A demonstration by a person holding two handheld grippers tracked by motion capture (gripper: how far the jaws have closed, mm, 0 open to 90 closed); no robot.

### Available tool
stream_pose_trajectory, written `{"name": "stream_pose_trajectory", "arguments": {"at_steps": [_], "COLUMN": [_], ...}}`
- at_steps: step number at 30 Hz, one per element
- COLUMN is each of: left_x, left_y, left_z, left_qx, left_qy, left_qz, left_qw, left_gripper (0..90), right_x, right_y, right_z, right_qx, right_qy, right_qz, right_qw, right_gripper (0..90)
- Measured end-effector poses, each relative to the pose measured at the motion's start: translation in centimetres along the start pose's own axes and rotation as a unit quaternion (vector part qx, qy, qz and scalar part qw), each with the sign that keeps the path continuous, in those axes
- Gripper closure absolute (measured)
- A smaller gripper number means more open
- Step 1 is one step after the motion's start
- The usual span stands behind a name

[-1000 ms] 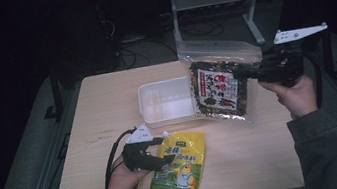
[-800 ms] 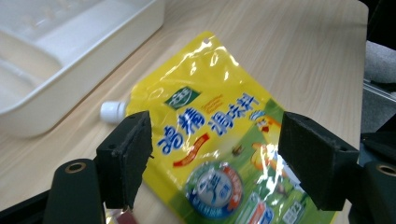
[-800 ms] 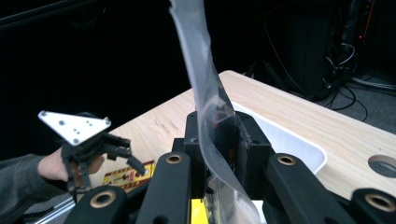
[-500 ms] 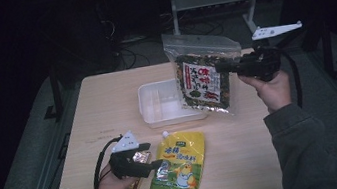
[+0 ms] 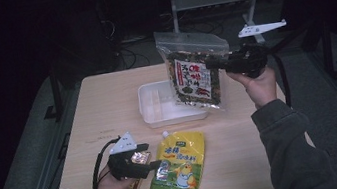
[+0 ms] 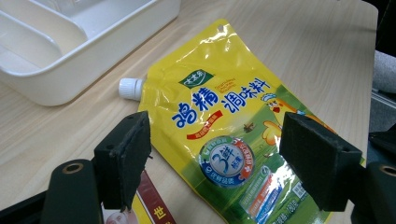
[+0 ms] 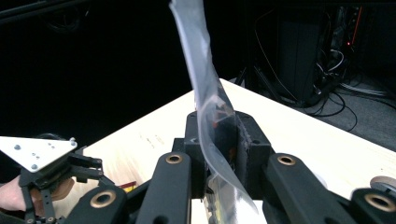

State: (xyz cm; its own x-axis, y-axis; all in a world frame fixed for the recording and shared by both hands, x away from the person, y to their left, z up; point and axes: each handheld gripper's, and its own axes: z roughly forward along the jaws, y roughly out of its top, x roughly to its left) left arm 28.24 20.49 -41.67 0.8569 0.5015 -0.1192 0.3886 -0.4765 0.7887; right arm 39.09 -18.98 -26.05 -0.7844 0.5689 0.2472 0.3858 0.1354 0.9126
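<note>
My right gripper (image 5: 215,62) is shut on the edge of a clear zip bag of dark snack mix (image 5: 194,78), holding it upright above the right end of a white divided tray (image 5: 152,114). In the right gripper view the clear bag (image 7: 205,100) rises edge-on from between the closed jaws. My left gripper (image 5: 159,162) rests open near the table's front, its jaws spread over the lower left part of a yellow spouted pouch (image 5: 179,162) lying flat. The pouch (image 6: 224,126) and its white cap show between the open pads (image 6: 123,161).
The white tray (image 6: 65,86) lies just beyond the pouch's spout. A small red and gold packet (image 5: 139,159) lies beside the left gripper. The wooden table (image 5: 107,103) has free room at its left and far right. Dark floor, cables and a metal rack lie behind.
My right gripper carried the snack bag leftward, from beyond the tray's right side to above the tray. The left gripper shifted slightly toward the pouch.
</note>
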Motion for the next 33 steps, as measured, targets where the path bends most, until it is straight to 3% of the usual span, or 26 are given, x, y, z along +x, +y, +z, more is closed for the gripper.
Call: {"name": "stream_pose_trajectory", "arguments": {"at_steps": [10,18,22,33], "left_x": [0.3,0.5,0.5,0.7], "left_y": [-0.1,-0.4,-0.5,-0.7], "left_z": [-0.2,-0.4,-0.6,-0.6], "left_qx": [-0.001,-0.001,-0.003,-0.001], "left_qy": [0.002,0.003,0.003,0.002], "left_qz": [0.001,0.001,-0.001,-0.002], "left_qw": [1.0000,1.0000,1.0000,1.0000], "left_gripper": [24.3,24.1,24.2,24.0], "right_x": [-0.4,-0.8,-1.7,-3.1], "right_y": [0.4,0.5,0.2,-0.8], "right_z": [2.2,5.1,6.0,8.4], "right_qx": [-0.003,-0.009,-0.013,-0.020], "right_qy": [-0.013,-0.019,-0.036,-0.034], "right_qz": [-0.006,-0.012,-0.007,-0.014], "right_qw": [0.9999,0.9997,0.9993,0.9991], "right_gripper": [76.2,76.2,76.2,76.2]}}
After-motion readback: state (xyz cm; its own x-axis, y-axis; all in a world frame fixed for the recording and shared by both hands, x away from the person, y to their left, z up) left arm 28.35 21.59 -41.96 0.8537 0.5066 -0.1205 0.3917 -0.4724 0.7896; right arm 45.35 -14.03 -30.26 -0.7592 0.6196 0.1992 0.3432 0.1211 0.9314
